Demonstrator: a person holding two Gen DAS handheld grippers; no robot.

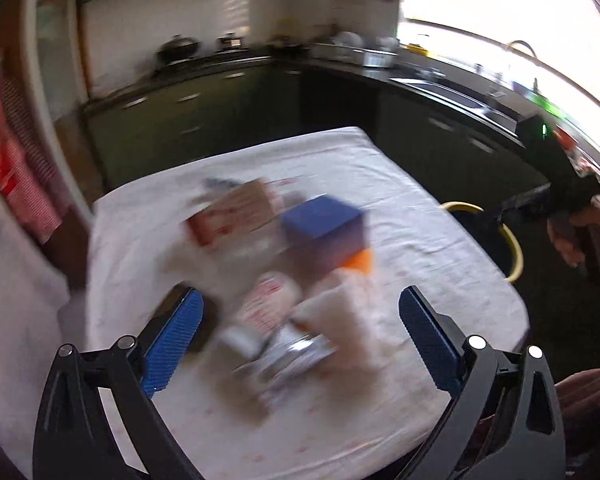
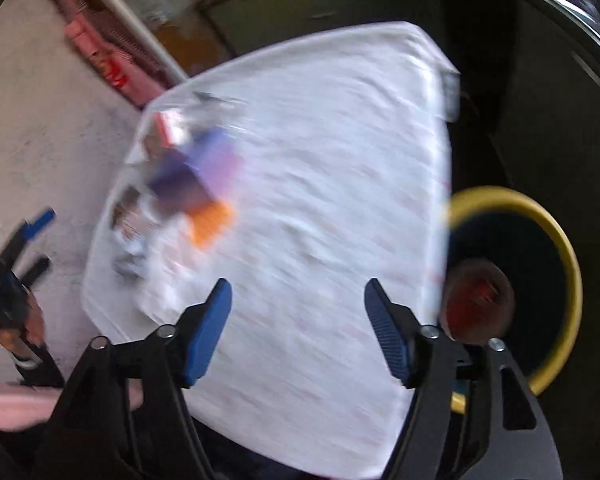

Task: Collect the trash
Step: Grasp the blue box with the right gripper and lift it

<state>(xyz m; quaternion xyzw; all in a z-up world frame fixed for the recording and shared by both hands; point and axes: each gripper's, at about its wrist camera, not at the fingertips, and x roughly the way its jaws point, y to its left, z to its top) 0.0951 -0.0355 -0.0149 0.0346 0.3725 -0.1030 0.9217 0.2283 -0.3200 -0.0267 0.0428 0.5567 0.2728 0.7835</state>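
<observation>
A blurred heap of trash lies on the white-clothed table (image 1: 440, 280): a blue box with an orange end (image 1: 324, 232), a red-and-brown carton (image 1: 232, 216), printed wrappers (image 1: 268, 300) and silvery foil (image 1: 296, 352). My left gripper (image 1: 299, 294) hovers over the near part of the heap, jaws wide open, touching nothing. In the right wrist view the blue box (image 2: 204, 176) sits at the table's left side. My right gripper (image 2: 299, 286) is open and empty over bare cloth (image 2: 340, 140), close to the yellow-rimmed bin (image 2: 556, 224), which holds a reddish round item (image 2: 480, 300).
The bin (image 1: 514, 248) stands on the floor by the table's right edge. A hand (image 1: 568, 236) holds the other tool there. Dark kitchen cabinets (image 1: 204, 120) and a counter with a sink (image 1: 452, 92) run behind. A pale wall (image 2: 40, 120) lies left of the table.
</observation>
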